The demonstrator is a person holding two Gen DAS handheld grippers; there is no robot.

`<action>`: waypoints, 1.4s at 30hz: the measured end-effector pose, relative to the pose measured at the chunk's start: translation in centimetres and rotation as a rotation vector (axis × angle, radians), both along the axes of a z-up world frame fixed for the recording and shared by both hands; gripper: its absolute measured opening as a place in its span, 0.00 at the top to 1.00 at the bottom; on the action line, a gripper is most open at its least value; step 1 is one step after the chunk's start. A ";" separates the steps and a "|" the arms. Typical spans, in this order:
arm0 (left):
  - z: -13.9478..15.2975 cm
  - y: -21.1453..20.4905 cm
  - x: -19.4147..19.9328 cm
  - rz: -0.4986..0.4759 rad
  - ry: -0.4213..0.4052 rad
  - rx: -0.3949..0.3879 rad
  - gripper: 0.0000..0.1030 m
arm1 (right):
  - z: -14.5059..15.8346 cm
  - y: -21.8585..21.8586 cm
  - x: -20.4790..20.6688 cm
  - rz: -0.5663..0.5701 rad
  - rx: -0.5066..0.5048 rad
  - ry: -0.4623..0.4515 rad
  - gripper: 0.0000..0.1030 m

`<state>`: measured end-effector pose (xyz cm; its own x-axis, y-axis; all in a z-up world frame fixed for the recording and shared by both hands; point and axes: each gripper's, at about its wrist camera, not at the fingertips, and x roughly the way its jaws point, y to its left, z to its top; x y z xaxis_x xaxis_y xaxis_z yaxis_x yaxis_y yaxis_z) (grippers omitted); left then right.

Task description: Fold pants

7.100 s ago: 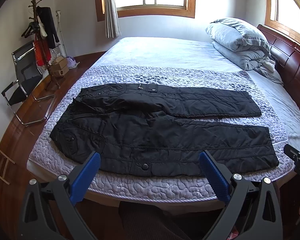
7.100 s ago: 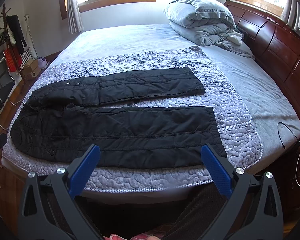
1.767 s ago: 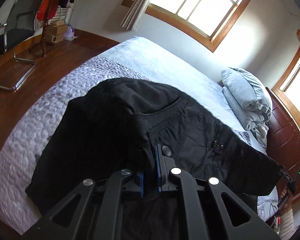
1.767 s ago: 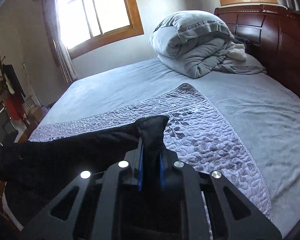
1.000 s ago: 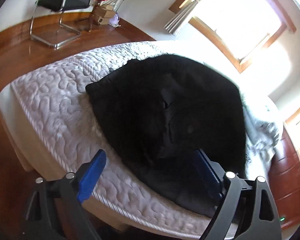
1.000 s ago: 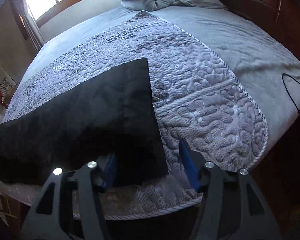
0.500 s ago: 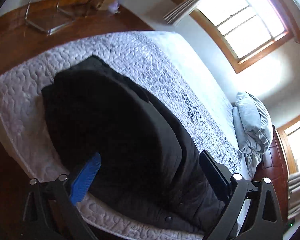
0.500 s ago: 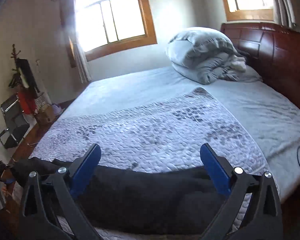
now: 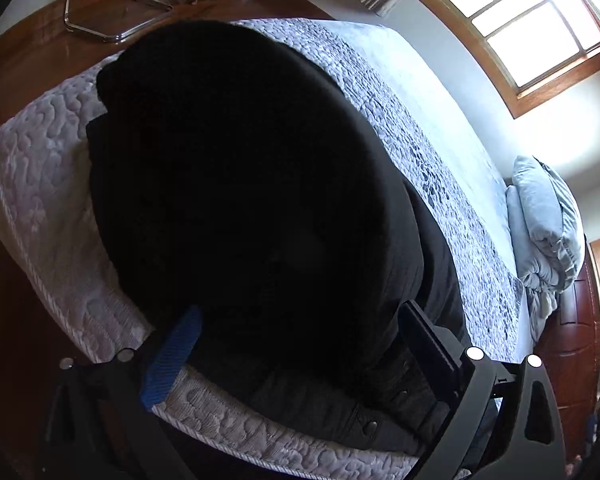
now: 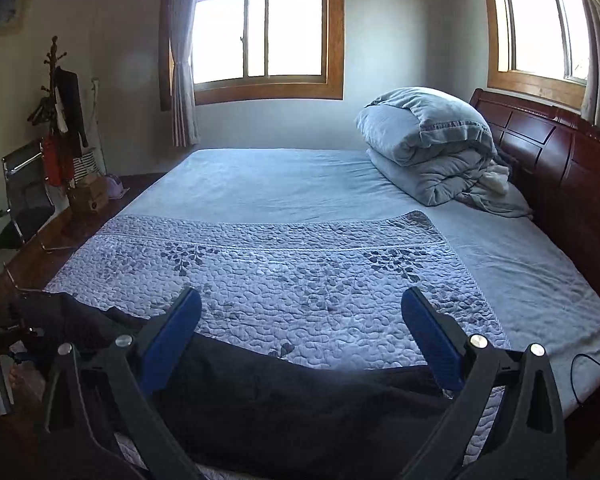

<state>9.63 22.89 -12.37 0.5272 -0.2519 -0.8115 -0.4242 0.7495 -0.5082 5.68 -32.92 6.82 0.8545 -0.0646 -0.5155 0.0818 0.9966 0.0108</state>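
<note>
- In the right wrist view, a coat rack (image 10: 62,120) with dark and red clothes stands by the far left wall, with a metal-framed chair (image 10: 20,204) in front of it and a cardboard box (image 10: 90,196) on the wooden floor beside it.
- At the left edge of that view a hand holds the left tongs (image 9: 296,344) low, beside the waist end of the pants (image 10: 284,396).
- In the left wrist view those tongs stand wide apart; the blue left pad is over the quilt's corded edge, the right finger lies over the black cloth, and nothing is gripped between them.
- The pants are black and lie folded lengthwise along the near edge of the bed, on the purple quilted cover (image 10: 300,272). In the left wrist view the waist end (image 9: 236,184) fills most of the picture, too dark for detail; a snap button shows near the lower hem edge.
- The right tongs (image 10: 300,324) are spread wide and hold nothing; they hover just above the band of black cloth, pointing across the bed.
- Beyond the quilt is a plain blue sheet (image 10: 276,184), below a wood-framed window (image 10: 260,36) with a curtain on its left.
- A folded grey duvet (image 10: 428,144) is piled at the right, against the dark wooden headboard (image 10: 560,168).
- A thin black cable (image 10: 596,368) lies at the bed's right edge.
</note>
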 end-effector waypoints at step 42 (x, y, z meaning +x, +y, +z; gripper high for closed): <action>0.8 3.4 2.8 0.086 -0.059 -0.381 0.04 | -9.3 -0.4 0.1 -0.067 -0.057 0.271 0.03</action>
<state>12.43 26.34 -11.62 0.6022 -0.4818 -0.6366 -0.4394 0.4657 -0.7681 5.73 -33.27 -2.53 0.6792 -0.1519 -0.7181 0.1395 0.9872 -0.0768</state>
